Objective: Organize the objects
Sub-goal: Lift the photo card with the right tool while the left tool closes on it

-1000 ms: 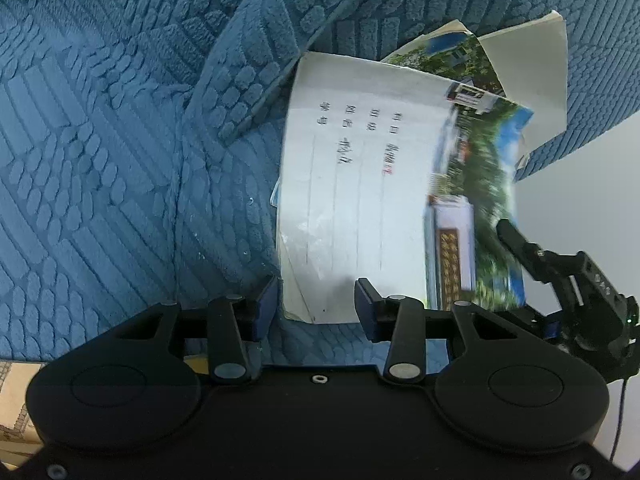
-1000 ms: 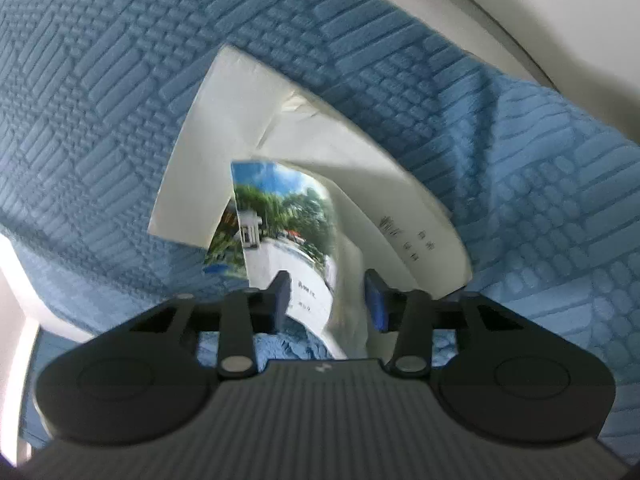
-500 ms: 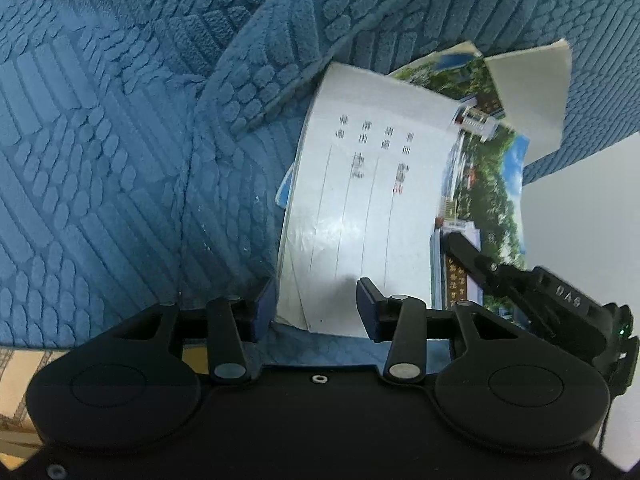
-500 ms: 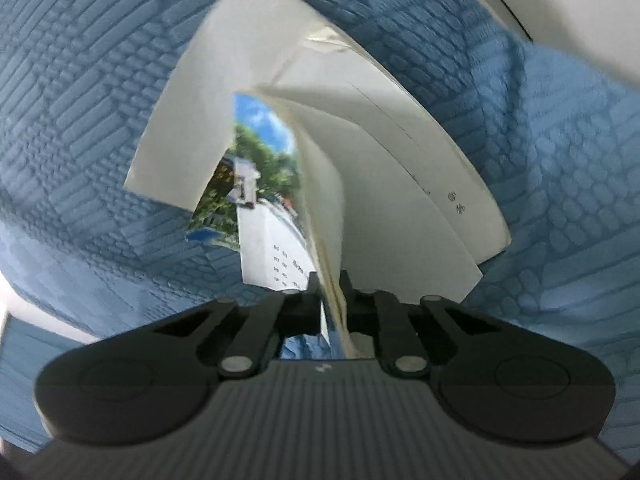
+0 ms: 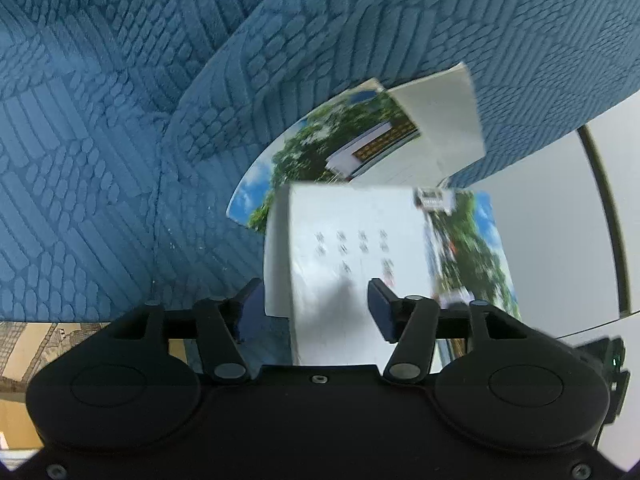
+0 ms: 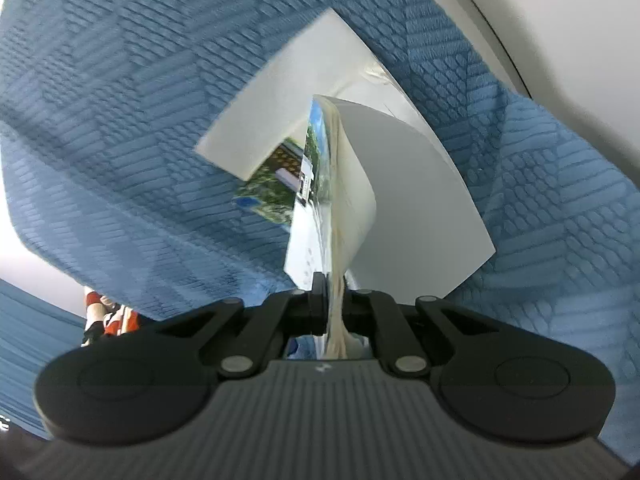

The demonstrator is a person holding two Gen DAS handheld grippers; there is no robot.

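A booklet (image 5: 352,248) with a white cover panel and a landscape photo hangs lifted off the blue cushion. My right gripper (image 6: 334,296) is shut on its edge (image 6: 340,208), so its pages bend and fan upward. In the left wrist view the booklet's near end lies between the fingers of my left gripper (image 5: 316,308). Those jaws are opening and the pads do not press on it. A second photo booklet (image 5: 320,148) lies beneath on the cushion, with a white sheet (image 5: 444,120) over its far corner.
The blue textured sofa cushion (image 5: 120,120) fills the left and top, with a fold running up its middle. A pale wall or floor (image 5: 560,220) lies past its right edge. A beige printed surface (image 5: 40,340) shows at lower left. A red and white object (image 6: 108,316) sits low on the left.
The right gripper shut on the booklet's edge and raised it off the cushion, which uncovered the second booklet. The left jaws spread wider and that gripper rose.
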